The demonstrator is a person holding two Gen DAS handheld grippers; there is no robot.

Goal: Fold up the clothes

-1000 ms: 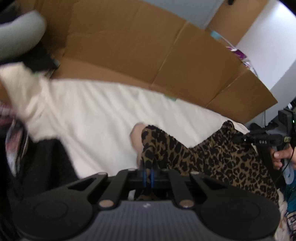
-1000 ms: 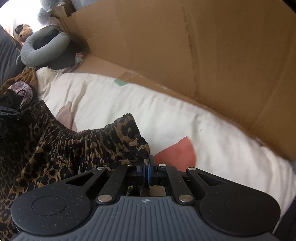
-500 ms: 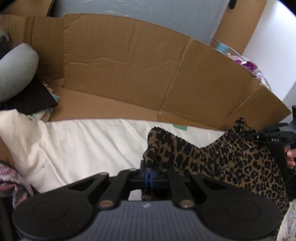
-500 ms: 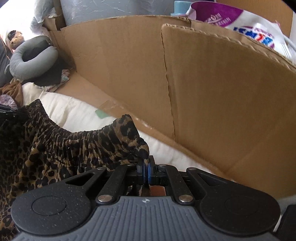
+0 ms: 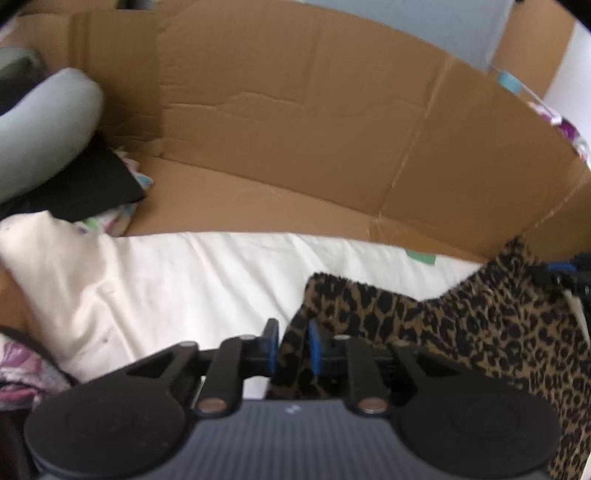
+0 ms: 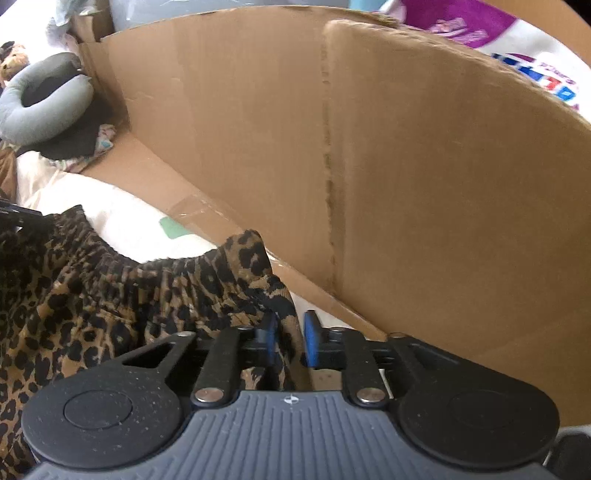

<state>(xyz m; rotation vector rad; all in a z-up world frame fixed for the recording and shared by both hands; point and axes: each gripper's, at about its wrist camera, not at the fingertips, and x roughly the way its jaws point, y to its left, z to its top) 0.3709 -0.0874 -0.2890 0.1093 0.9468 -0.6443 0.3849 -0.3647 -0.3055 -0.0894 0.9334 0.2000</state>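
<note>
A leopard-print garment (image 5: 461,332) with a gathered waistband hangs stretched between the two grippers over a white sheet (image 5: 184,288). My left gripper (image 5: 292,347) is open; its blue pads stand apart with one corner of the waistband loose between them. In the right wrist view the same garment (image 6: 110,295) spreads to the left. My right gripper (image 6: 290,339) is open too, the other waistband corner lying slack between its pads. The lower part of the garment is hidden under the gripper bodies.
A tall cardboard wall (image 5: 295,129) stands close behind the sheet and very near the right gripper (image 6: 406,184). A grey neck pillow (image 5: 40,129) and a black cloth (image 5: 92,184) lie at the far left. A purple-and-white bag (image 6: 480,29) shows above the cardboard.
Both grippers were shut tight on the waistband corners; now their pads have parted and the fabric sits loose between them. Both moved closer to the cardboard wall.
</note>
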